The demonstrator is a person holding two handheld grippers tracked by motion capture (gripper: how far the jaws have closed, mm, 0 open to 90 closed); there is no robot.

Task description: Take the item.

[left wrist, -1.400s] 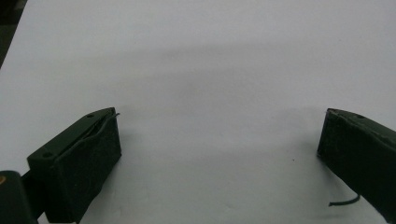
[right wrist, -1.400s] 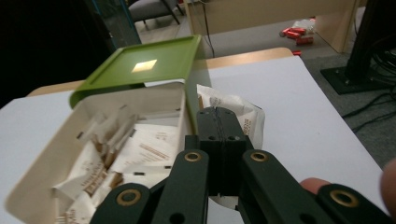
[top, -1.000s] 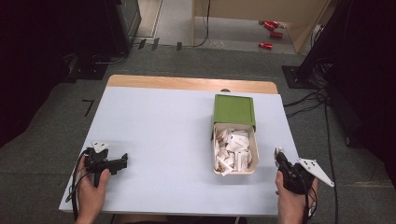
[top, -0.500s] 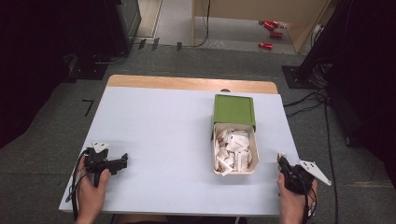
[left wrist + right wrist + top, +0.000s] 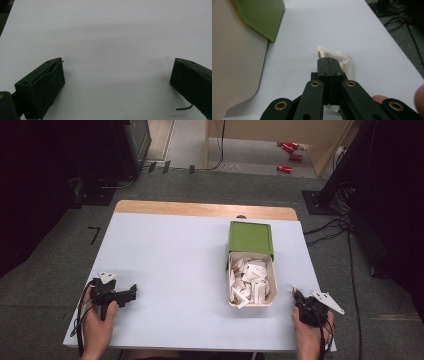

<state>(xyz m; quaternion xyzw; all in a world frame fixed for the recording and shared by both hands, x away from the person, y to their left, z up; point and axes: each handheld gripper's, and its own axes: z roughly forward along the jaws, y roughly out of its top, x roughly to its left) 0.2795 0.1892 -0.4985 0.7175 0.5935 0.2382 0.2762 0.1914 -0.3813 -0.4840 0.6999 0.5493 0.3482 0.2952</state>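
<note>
A cream box (image 5: pixel 273 287) with a green sliding lid (image 5: pixel 250 239) pushed halfway back stands right of the table's middle, and several white packets (image 5: pixel 250 280) lie in its open part. My right gripper (image 5: pixel 299 295) is at the table's near right corner, just right of the box. In the right gripper view its jaws (image 5: pixel 328 60) are shut on a small white packet (image 5: pixel 343 62) with brown print, low over the table. My left gripper (image 5: pixel 131 294) rests at the near left, and its jaws (image 5: pixel 117 62) stand wide open over bare tabletop.
The box wall (image 5: pixel 234 62) and the lid (image 5: pixel 262 15) lie close on the left in the right gripper view. The table's right edge (image 5: pixel 402 50) is near, with cables on the floor (image 5: pixel 330 232) beyond. A wooden strip (image 5: pixel 200 209) runs along the far edge.
My right gripper has sunk a little toward the table with the packet still pinched in it. The left gripper has stayed where it was.
</note>
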